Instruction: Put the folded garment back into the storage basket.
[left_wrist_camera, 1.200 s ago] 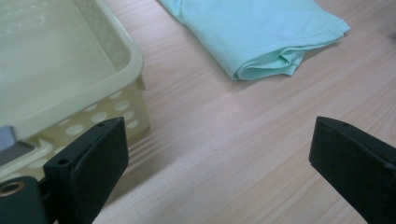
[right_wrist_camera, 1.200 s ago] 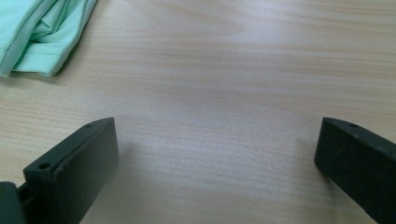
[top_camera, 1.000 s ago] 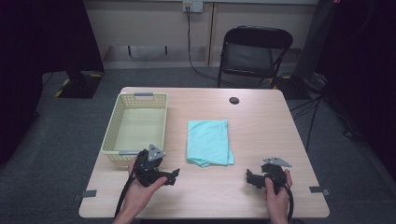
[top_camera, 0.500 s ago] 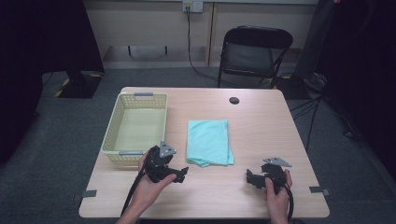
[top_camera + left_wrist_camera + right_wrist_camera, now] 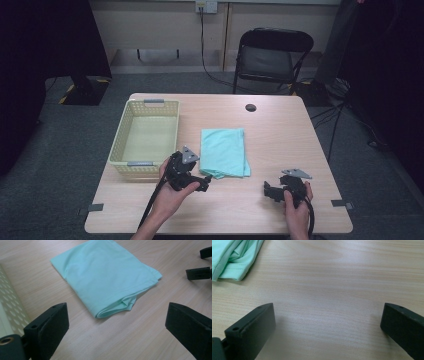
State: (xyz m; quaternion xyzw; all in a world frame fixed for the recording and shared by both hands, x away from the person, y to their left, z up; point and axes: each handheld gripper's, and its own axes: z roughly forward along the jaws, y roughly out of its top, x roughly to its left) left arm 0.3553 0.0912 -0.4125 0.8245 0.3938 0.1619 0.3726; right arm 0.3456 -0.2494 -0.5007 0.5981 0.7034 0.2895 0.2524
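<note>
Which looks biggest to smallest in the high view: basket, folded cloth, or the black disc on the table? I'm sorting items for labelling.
1. The yellow basket covers the most area.
2. The folded light green cloth comes second, clearly smaller than the basket.
3. The black disc is smallest by far; it lies farther from the camera, but not enough to change the order.

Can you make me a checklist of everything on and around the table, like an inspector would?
Surface: light wooden table, flat, no spills seen.
Job's things: folded mint-green cloth lying near the middle; yellow basket to its left, with nothing in it.
Clutter: one small dark round spot near the far edge; cannot tell what it is.
Grippers: left gripper open, close to the cloth's near corner, holding nothing; right gripper open over bare wood, holding nothing.
Cables: one black cable trails from the left gripper, another from the right; a cable hangs from a wall socket.
Surroundings: black folding chair behind the table, grey carpet floor.
</note>
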